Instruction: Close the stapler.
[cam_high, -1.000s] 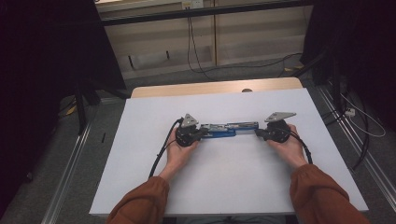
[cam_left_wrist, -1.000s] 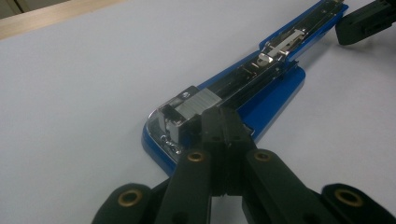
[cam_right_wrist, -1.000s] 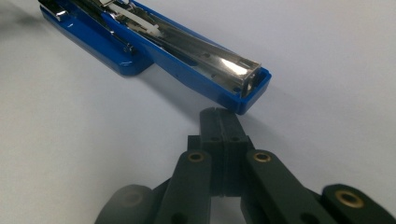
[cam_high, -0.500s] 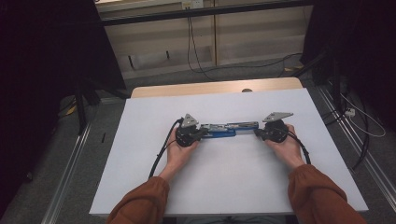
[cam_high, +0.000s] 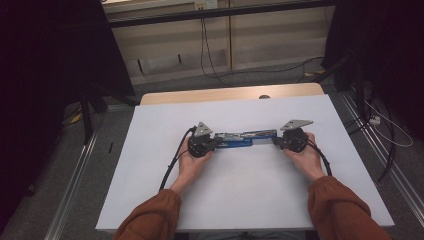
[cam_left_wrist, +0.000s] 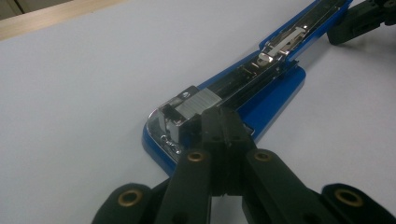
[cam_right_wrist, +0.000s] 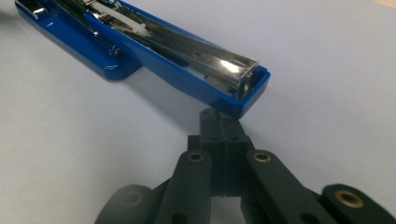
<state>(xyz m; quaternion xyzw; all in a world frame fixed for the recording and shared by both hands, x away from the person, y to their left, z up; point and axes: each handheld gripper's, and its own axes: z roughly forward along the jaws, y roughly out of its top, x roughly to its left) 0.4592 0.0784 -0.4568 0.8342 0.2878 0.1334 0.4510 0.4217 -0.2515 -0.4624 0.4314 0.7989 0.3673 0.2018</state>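
Blue stapler (cam_high: 239, 140) lies swung open on white table (cam_high: 250, 195) | left gripper (cam_left_wrist: 223, 128), right gripper (cam_right_wrist: 223, 122): jaws closed, empty, touching opposite ends | staples not yet loaded

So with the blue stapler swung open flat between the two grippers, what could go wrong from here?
1. The stapler lies opened out on the smooth white table; a push from either end could slide or spin it.
2. The left gripper is shut, its tips against the metal head, not around it, so it may slip off.
3. The right gripper sits shut under the raised blue tip, which could drop or pinch.
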